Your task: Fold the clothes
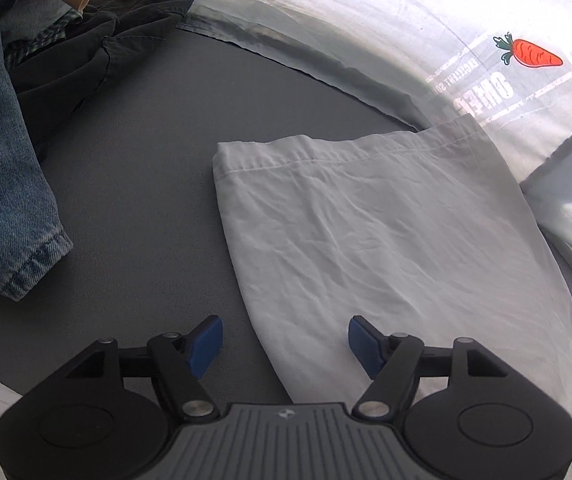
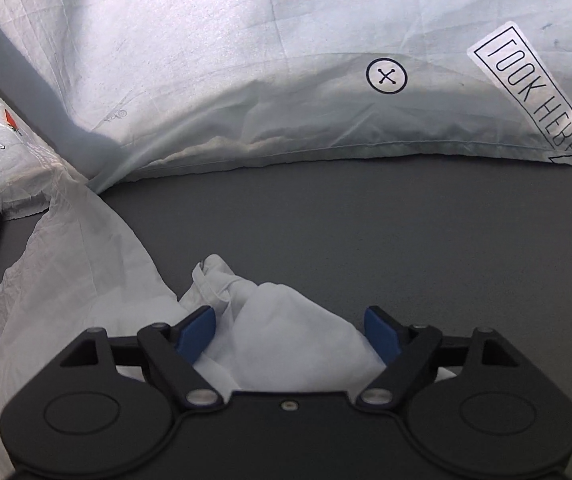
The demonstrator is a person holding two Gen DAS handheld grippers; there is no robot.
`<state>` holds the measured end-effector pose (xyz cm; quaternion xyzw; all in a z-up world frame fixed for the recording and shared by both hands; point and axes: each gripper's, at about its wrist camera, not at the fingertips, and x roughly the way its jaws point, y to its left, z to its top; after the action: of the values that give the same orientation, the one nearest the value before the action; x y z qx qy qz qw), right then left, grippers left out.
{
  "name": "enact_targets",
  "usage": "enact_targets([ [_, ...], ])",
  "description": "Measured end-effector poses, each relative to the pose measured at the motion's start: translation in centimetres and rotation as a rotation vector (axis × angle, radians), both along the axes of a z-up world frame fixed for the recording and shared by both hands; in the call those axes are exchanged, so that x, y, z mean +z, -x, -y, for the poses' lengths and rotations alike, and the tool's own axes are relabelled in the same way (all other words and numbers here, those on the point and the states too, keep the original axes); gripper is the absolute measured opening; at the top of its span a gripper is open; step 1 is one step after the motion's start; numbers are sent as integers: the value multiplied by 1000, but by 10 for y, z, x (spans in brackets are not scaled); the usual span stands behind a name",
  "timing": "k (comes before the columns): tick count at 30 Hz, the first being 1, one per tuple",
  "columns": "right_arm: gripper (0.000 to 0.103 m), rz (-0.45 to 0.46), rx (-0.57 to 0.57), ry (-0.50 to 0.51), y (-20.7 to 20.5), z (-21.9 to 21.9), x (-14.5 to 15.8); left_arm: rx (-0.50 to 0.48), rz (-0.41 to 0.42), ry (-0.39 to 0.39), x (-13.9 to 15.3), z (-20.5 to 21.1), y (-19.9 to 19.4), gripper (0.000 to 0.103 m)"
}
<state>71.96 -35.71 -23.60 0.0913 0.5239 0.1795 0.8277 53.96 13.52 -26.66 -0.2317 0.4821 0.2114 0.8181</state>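
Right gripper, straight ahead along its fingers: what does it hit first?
Probably the bunched white cloth, which already sits between the open right gripper's blue pads. Beyond it lies bare grey surface, then the printed white sheet. Depth is unclear.

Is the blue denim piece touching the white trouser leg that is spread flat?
Apart. The left wrist view shows bare grey table between the denim garment and the white trouser leg.

A grey table (image 1: 134, 184) carries white trousers (image 1: 385, 240), a denim garment (image 1: 2, 184) and dark clothing (image 1: 98, 44).
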Motion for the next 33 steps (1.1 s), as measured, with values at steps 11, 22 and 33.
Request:
enact_targets([
  [11,16,126,69,116,42,-22,23,-13,102,46,15,11,-8,4],
  [22,5,510,-218,227,62,18,114,-36,320,47,86,30,-29,2],
  [33,5,789,-678,489,162,153,233,-284,650,106,211,105,19,2],
])
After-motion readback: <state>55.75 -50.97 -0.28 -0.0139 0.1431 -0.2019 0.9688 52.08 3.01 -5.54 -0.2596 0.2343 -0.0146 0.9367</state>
